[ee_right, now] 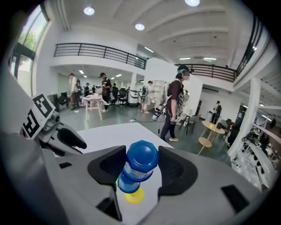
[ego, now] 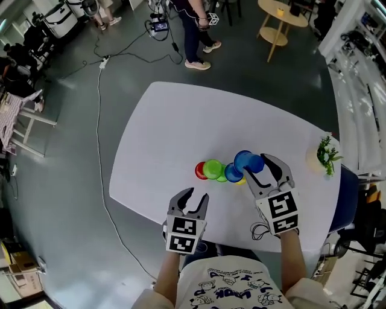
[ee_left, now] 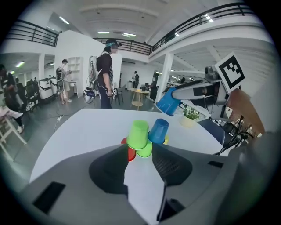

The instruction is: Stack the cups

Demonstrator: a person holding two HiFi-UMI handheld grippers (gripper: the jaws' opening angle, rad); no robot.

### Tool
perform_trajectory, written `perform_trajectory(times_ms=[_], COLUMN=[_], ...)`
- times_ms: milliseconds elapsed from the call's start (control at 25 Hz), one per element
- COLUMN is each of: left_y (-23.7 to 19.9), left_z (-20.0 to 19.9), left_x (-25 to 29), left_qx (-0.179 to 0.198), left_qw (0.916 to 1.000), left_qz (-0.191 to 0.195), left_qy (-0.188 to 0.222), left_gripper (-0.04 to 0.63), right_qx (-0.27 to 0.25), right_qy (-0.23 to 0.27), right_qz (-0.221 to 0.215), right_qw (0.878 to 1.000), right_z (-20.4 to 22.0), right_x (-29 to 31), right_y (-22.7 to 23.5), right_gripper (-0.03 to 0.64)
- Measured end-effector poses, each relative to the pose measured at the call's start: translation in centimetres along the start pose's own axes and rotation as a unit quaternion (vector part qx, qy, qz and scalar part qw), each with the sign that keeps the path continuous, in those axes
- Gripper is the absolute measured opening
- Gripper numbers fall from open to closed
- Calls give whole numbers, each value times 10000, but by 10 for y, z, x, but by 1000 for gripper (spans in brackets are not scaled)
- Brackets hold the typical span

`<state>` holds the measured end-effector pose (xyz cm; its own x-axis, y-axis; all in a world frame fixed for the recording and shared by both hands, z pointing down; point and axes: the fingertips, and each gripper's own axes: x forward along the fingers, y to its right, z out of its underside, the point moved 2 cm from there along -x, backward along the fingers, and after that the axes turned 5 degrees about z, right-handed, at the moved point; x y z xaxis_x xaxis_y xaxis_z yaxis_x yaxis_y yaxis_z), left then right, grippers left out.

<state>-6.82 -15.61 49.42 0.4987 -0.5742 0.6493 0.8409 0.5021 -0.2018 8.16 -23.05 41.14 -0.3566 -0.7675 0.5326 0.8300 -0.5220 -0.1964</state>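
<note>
The person is holding a pair of tongs in each hand over a white worktop (ego: 157, 133). The right tongs (ego: 258, 165) are pinching a blue cup (ego: 244, 160) between their pads; the cup is lying on its side with its closed base toward the right gripper view, and it is hanging in the air above the right end of the group of cups. The left tongs (ego: 196, 195) are standing spread with nothing between them, hovering near the front edge of the worktop and pointing at the cups from the near side without touching any of them. The other cups are sitting close together near the middle of the worktop, all upside down. In the bottom row, a red cup (ee_left: 130, 152) is sitting at the left, a green cup (ee_left: 145, 150) is beside it, and a yellow cup (ee_left: 166, 140) is peeking out at the right. A light green cup (ee_left: 138, 133) and a second blue cup (ee_left: 158, 130) are resting side by side on top of that row. A small potted plant (ego: 326, 155) is standing at the far right edge of the worktop, well apart from the cups. Beyond the worktop a person (ego: 194, 33) is standing on the grey floor, near a round yellow side table (ego: 278, 17).
</note>
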Motion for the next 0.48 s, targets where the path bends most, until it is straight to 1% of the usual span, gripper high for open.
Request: perform_trajectory(times_ms=[120, 240, 360, 480], left_y=[-6, -14, -19, -23], left_z=[1, 6, 9, 12], left_x=[-11, -19, -26, -30], left_qx=[-35, -82, -141, -215], left_qw=[9999, 9998, 9996, 9994], left_qz=[-86, -159, -203, -244], left_qy=[59, 88, 102, 118], left_gripper=[172, 169, 169, 167], right_qx=[-280, -538, -784, -902], right_qy=[-44, -131, -316, -434], right_qz=[-364, -639, -764, -810], right_qw=[9989, 9964, 9935, 9917], right_z=[-16, -20, -17, -13], right_x=[12, 23, 30, 35], right_y=[-29, -52, -65, -72], right_gripper=[247, 247, 247, 247])
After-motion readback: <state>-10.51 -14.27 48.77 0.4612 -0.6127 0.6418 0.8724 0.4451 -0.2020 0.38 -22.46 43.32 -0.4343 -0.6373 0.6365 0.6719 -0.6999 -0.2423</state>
